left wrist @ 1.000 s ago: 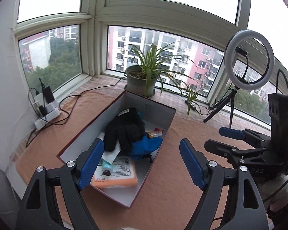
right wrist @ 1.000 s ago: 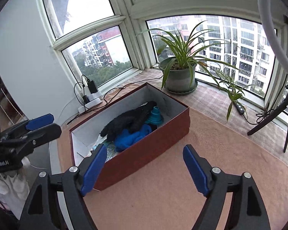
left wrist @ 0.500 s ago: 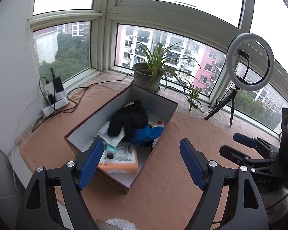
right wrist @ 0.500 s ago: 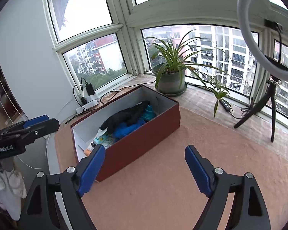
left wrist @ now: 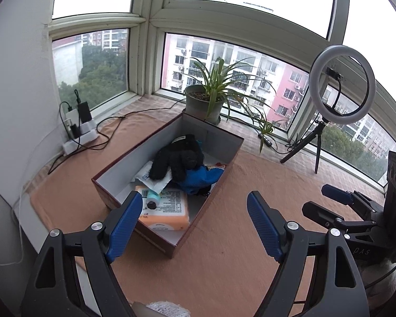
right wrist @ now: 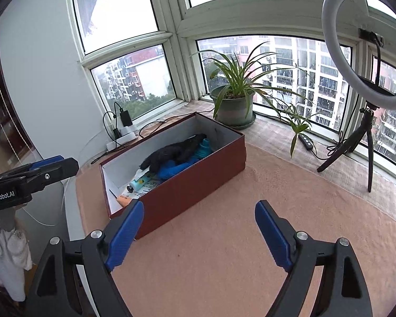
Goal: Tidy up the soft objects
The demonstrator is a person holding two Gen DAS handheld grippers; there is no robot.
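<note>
Left tool (left wrist: 191, 219): we see its blue pads spread wide with nothing between them, held above the bench (left wrist: 224, 264) and aimed at the near end of the box.
Right tool (right wrist: 195, 231): we find it just as wide apart and carrying nothing, over bare cloth beside the box's long red wall.
Box (left wrist: 211, 200): an open red shoebox with a white inside, its long axis running from the near-left corner away toward the potted plant (left wrist: 206, 100).
Soft things: a black plush toy (left wrist: 178, 159) lies on top near the middle of the box, a blue cloth (left wrist: 200, 178) touching its near-right side, both resting partly on an orange tissue pack (left wrist: 166, 211) at the near end.
Other contents: a small teal bottle (left wrist: 153, 199) and a white wrapper (left wrist: 151, 178) lie beside the plush.
Key relation: the plush lies straight ahead of the left tool and forward-left of the right tool, behind the box wall; we judge the left the nearer one.
Stage: we cannot settle whether the soft things were gathered here or wait to be sorted out.
</note>
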